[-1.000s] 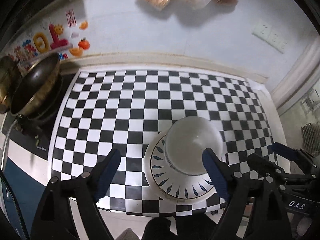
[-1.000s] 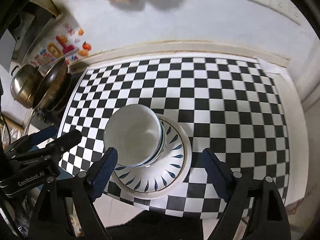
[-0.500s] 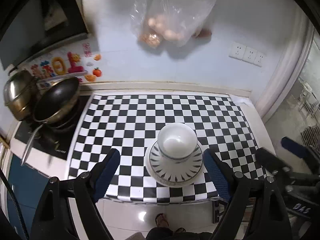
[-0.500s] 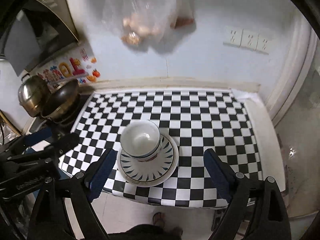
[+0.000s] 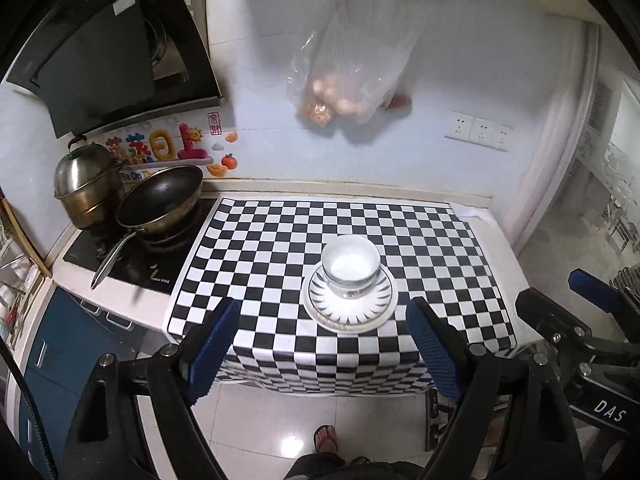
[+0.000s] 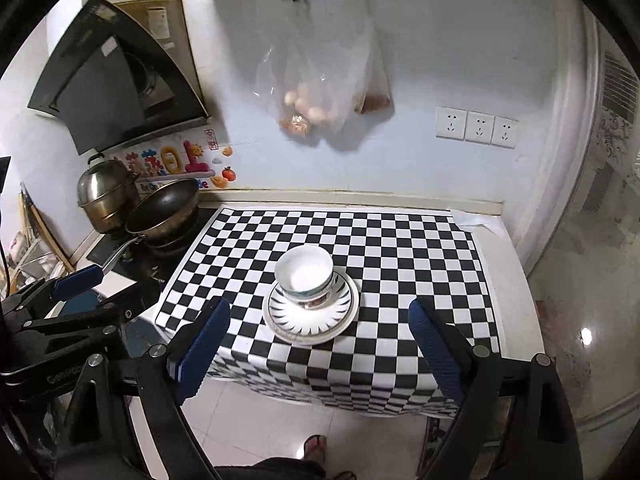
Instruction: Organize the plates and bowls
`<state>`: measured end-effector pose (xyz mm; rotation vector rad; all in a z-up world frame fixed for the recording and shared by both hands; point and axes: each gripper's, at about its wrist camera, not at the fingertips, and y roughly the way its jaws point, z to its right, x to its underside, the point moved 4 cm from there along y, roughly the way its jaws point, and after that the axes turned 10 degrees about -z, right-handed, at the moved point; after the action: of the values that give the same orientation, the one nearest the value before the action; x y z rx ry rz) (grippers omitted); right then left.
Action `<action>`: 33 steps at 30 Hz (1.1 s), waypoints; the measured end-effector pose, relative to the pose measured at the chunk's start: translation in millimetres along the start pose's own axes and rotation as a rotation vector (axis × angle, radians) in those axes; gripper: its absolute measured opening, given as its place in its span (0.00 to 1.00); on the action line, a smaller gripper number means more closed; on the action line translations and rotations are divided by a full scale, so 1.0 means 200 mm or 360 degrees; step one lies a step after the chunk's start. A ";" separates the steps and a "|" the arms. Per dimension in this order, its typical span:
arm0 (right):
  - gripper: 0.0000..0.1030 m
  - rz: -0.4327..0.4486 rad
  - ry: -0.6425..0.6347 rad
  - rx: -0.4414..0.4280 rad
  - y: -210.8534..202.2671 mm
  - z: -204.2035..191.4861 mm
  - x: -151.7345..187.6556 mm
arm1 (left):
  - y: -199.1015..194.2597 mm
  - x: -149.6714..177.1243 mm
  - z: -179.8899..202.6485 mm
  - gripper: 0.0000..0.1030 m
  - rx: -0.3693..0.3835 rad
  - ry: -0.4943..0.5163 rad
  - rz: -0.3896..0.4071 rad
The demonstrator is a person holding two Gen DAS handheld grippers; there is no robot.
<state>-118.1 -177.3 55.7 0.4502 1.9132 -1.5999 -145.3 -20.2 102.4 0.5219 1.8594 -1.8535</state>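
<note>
White bowl (image 5: 351, 265) on plate (image 5: 352, 300), beyond both spread hand-held grippers.

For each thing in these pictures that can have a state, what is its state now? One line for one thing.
bowl: upright, empty, stacked on the plates.
plates: stacked, flat on the checkered cloth.
left gripper: open, holds nothing.
right gripper: open, holds nothing.
frying pan: on the stove, looks empty.
steel pot: lid on.
plastic bag: hanging on the wall, filled.
</note>
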 end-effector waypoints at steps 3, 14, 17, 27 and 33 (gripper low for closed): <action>0.90 0.0014 0.0009 -0.0001 -0.09 0.01 0.08 | -0.07 0.08 0.03 0.82 -0.0015 0.0015 0.0007; 0.91 0.0046 0.0007 0.0039 -0.27 0.07 0.22 | -0.15 0.21 0.07 0.82 -0.0018 -0.0048 -0.0009; 0.91 0.0063 0.0013 0.0067 -0.30 0.09 0.23 | -0.16 0.21 0.08 0.82 -0.0022 -0.0051 -0.0001; 0.91 0.0060 0.0016 0.0086 -0.28 0.13 0.20 | -0.17 0.19 0.09 0.82 -0.0040 -0.0046 0.0027; 0.91 0.0069 0.0015 0.0095 -0.27 0.12 0.18 | -0.18 0.18 0.07 0.82 -0.0046 -0.0045 0.0033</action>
<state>-173.2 -216.7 71.0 0.5210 1.8543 -1.6329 -193.8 -36.9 112.1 0.5008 1.8525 -1.8085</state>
